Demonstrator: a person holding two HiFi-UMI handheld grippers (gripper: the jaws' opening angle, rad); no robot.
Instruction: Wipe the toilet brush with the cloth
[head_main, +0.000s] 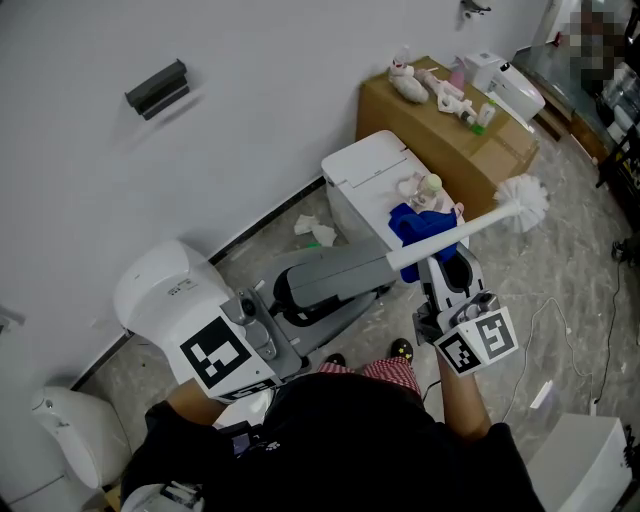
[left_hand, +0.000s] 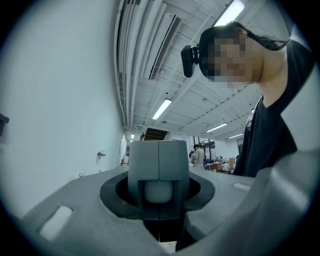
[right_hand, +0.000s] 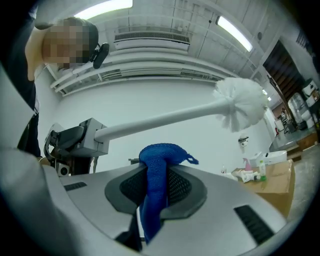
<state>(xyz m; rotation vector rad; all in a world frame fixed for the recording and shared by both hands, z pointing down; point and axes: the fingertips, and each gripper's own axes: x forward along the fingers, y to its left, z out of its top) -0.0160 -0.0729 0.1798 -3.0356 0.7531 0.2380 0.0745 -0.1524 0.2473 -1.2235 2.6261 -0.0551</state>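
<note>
Jaws clamped: left gripper (left_hand: 159, 155) on white toilet brush (head_main: 460, 232), right gripper (right_hand: 156, 175) on blue cloth (right_hand: 165, 152)

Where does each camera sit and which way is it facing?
Head view: on the person's head, facing steeply down at the left gripper, right gripper, toilet brush and cloth; torso at bottom.
Left gripper view: on the left gripper, facing along jaws shut on the toilet brush, toward the ceiling; torso at right.
Right gripper view: on the right gripper, facing past the clamped cloth to the toilet brush; torso at left.
Shared: head and right gripper views show toilet brush and cloth.
</note>
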